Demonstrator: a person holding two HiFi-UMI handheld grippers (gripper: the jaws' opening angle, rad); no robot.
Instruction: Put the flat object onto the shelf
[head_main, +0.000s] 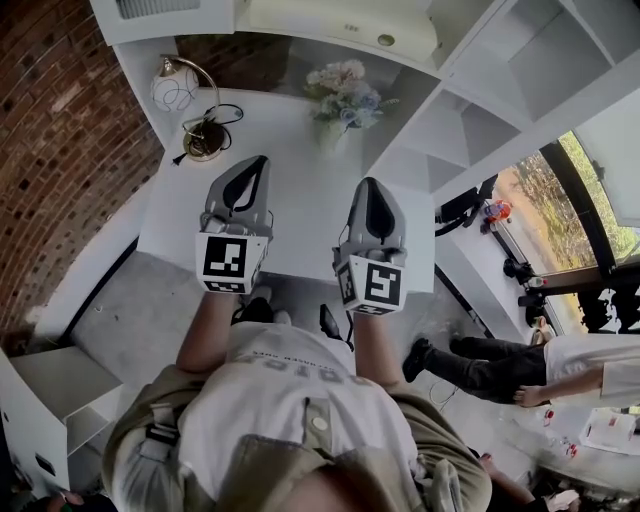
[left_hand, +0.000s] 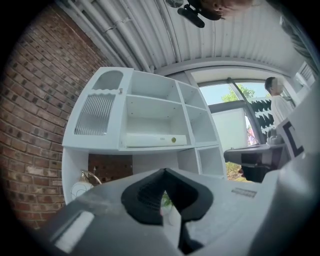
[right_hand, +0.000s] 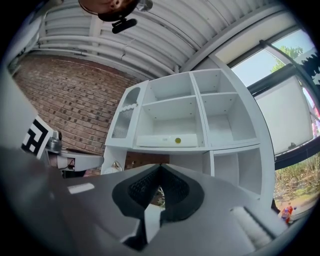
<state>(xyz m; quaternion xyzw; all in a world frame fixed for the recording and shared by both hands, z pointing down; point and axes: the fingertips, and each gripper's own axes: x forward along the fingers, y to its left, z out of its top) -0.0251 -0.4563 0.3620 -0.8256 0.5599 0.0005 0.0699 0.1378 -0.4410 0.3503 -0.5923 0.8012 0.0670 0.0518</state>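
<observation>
- Room: a brick wall (head_main: 60, 130) on the left, a ribbed ceiling above, and a window (head_main: 570, 190) on the right, where another person (head_main: 500, 365) sits.
- White shelf unit (right_hand: 200, 100): open compartments, nearly all bare.
- White desk (head_main: 300, 200) below it: mostly bare where the grippers hover.
- Flat object (right_hand: 160, 141): a long white slab with a yellow-green dot. It lies flat in a middle compartment, so the placing looks done and nothing seems left.
- Left gripper (head_main: 258, 165) and right gripper (head_main: 368, 185): jaws together, nothing between them, held side by side above the desk.
- Lamp (head_main: 180, 90) and flowers (head_main: 345, 95): at the desk's back.
</observation>
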